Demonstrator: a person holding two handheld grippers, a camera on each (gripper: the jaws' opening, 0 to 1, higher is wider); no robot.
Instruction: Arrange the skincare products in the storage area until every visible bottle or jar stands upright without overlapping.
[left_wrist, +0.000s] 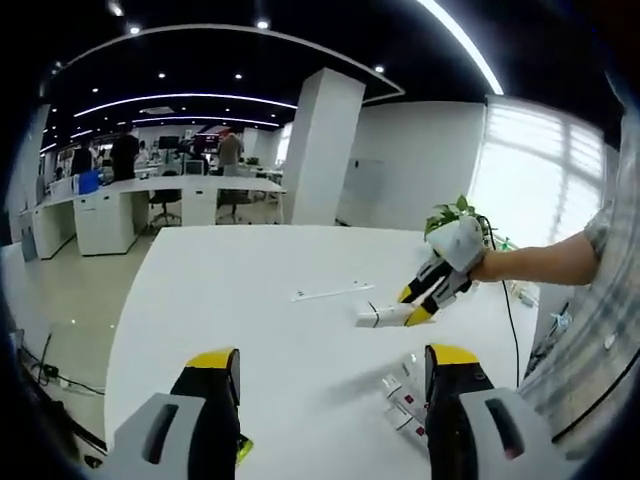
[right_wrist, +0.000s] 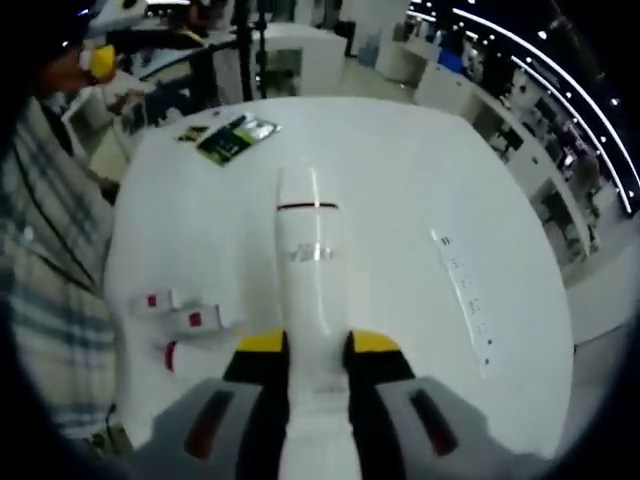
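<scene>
Both views low over white table (left_wrist: 250, 290), facing opposite ways

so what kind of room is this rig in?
Looks like an open-plan office: long white desks with chairs and people at the back, strip lights in the ceiling, and a big white table where the right gripper holds a white bottle.

The right gripper (right_wrist: 318, 352) has its jaws clamped on a white tube (right_wrist: 312, 262); the left gripper (left_wrist: 335, 368) holds its jaws wide apart.
</scene>
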